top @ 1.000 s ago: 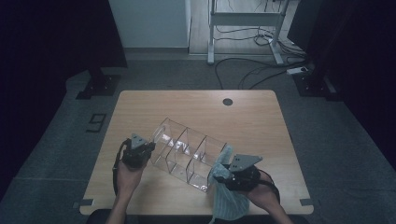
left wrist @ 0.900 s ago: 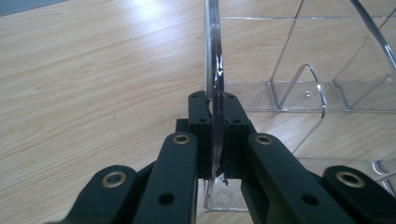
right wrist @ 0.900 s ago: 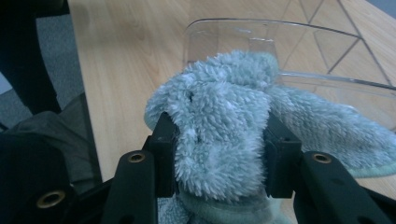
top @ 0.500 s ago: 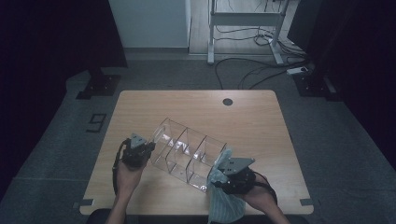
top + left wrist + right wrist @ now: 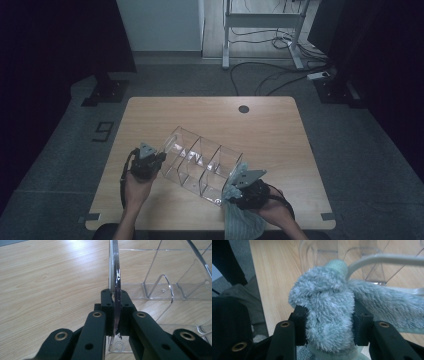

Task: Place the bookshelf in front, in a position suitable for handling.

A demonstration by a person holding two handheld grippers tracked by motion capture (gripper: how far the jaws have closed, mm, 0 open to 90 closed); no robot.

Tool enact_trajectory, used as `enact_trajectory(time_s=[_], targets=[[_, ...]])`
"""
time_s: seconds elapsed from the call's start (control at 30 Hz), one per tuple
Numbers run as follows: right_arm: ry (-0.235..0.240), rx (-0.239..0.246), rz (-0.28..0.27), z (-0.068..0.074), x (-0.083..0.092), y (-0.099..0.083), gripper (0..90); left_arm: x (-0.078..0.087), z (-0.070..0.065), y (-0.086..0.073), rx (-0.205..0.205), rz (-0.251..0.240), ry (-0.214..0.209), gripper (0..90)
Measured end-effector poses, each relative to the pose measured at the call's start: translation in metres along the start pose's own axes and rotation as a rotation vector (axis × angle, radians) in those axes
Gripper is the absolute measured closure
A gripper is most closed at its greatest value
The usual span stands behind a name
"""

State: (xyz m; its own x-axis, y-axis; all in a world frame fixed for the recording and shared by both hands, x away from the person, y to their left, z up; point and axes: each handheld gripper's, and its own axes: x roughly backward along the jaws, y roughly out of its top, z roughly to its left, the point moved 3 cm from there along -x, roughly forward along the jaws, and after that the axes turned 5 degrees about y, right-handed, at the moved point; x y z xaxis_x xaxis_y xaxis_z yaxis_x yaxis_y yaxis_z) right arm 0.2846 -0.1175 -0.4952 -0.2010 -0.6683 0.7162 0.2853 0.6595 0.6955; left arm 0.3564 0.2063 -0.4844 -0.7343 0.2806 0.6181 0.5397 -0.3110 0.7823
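The left gripper [image 5: 115, 305] has its fingers clamped on an end wall of the clear acrylic organizer [image 5: 200, 162] lying mid-bench [image 5: 270, 130]; the right gripper [image 5: 329, 322] pinches a fluffy blue-green cloth [image 5: 327, 312] against the organizer's opposite end.

The high view looks forward and down over the whole bench [image 5: 280, 130]. Each claw's camera peers close along its jaws; all share the clear acrylic organizer [image 5: 200, 162].

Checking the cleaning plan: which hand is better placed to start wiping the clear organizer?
Right. The right gripper is clamped on the fluffy cloth beside the clear organizer. The left gripper is shut on the organizer's end wall, apparently steadying it.
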Motion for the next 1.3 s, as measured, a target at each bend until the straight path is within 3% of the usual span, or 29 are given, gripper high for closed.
enact_trajectory(time_s=[0.47, 1.3], targets=[[-0.015, -0.012, -0.001, -0.011, 0.001, -0.004, 55.3, 0.000, 0.001, 0.000, -0.037, 0.007, -0.009, 86.5], [-0.164, -0.118, -0.037, -0.068, 0.007, -0.010, 55.1, -0.001, 0.003, 0.001, -0.035, 0.007, -0.027, 86.4]])
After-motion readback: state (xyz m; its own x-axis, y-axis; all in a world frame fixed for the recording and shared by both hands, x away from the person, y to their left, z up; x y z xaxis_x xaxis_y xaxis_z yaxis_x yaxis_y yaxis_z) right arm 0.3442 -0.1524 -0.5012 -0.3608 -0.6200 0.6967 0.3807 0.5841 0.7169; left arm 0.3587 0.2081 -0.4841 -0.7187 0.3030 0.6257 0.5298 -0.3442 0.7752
